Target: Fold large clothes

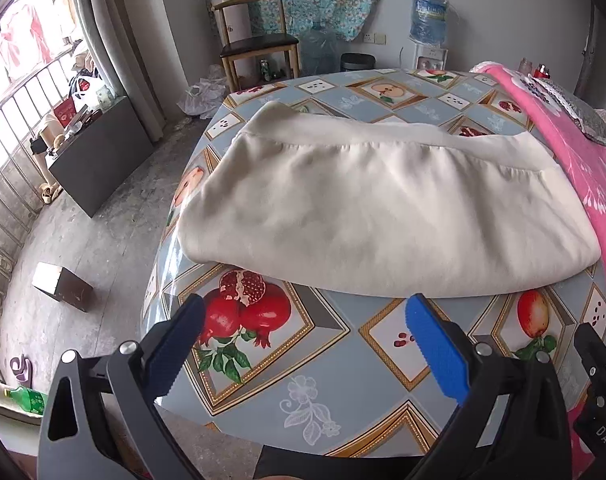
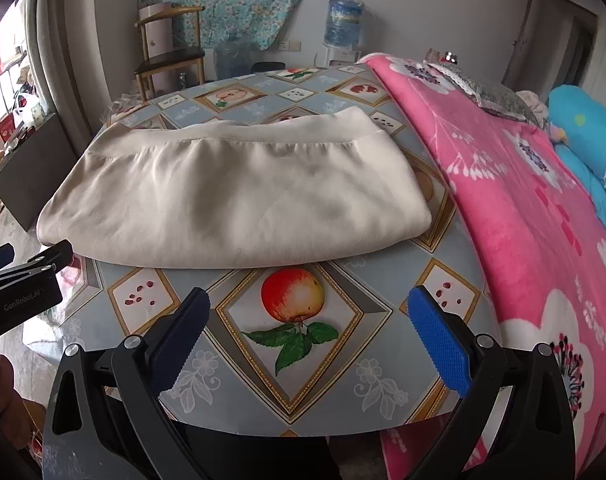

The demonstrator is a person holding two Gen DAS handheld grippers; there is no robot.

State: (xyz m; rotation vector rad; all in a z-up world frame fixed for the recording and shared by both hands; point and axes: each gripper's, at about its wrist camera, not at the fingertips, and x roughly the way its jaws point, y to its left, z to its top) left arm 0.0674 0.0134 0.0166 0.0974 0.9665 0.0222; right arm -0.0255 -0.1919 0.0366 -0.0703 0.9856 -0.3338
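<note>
Blue ribbed pads tip both tools. The left gripper [image 1: 305, 344] hangs with its jaws spread wide and nothing between them, over the near part of the table [image 1: 343, 412], just short of the garment's near edge. The right gripper [image 2: 309, 340] is spread the same way, also empty, hovering above a printed apple on the tablecloth. The two sit side by side; each shows at the edge of the other's view.

Beyond them lies the cream garment [image 1: 383, 216], already doubled into a broad, thick rectangle, its gathered band along the far side and a rounded fold facing the grippers. It rests flat on the table, its right end touching or just beside the pink blanket [image 2: 503, 200] that covers the bed next to the table.

My judgement: one or more folds are done, and the hands are between grasps. The bundle looks wide, so a further fold across its length seems likely. That would call for each gripper to drop to a near corner, pinch all layers together, and carry them over evenly, so the soft layers do not slide apart.
</note>
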